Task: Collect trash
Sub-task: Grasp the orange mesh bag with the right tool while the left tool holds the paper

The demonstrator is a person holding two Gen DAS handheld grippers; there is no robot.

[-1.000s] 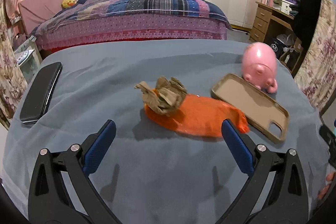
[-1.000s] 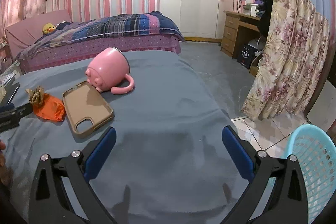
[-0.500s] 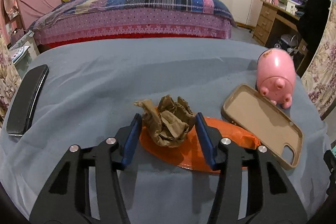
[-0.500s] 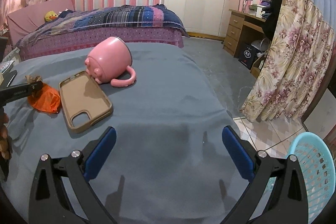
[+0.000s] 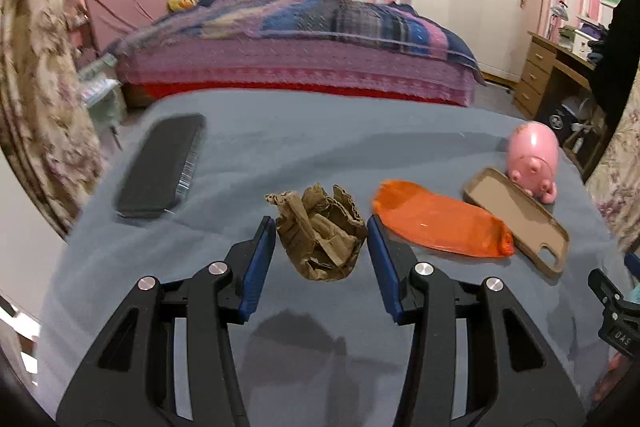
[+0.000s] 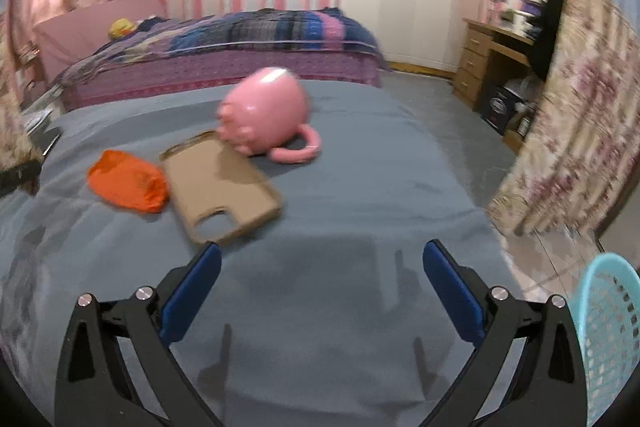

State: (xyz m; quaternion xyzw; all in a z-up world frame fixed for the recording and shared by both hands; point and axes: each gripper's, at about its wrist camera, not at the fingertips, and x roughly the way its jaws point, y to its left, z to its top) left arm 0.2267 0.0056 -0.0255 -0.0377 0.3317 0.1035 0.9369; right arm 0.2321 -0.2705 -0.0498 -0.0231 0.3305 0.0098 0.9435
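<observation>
Fingers of our left gripper clamp the crumpled brown paper clear of the tabletop, left of the orange bag, while our right gripper stands wide and empty beside the blue basket, ready for trash.

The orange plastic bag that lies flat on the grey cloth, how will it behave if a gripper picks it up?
The orange plastic bag looks thin and limp, so it would probably droop from the pads and weigh little. Its glossy skin may slip in a shallow pinch. It lies beside the phone case, so grabbing it might nudge the case.
</observation>
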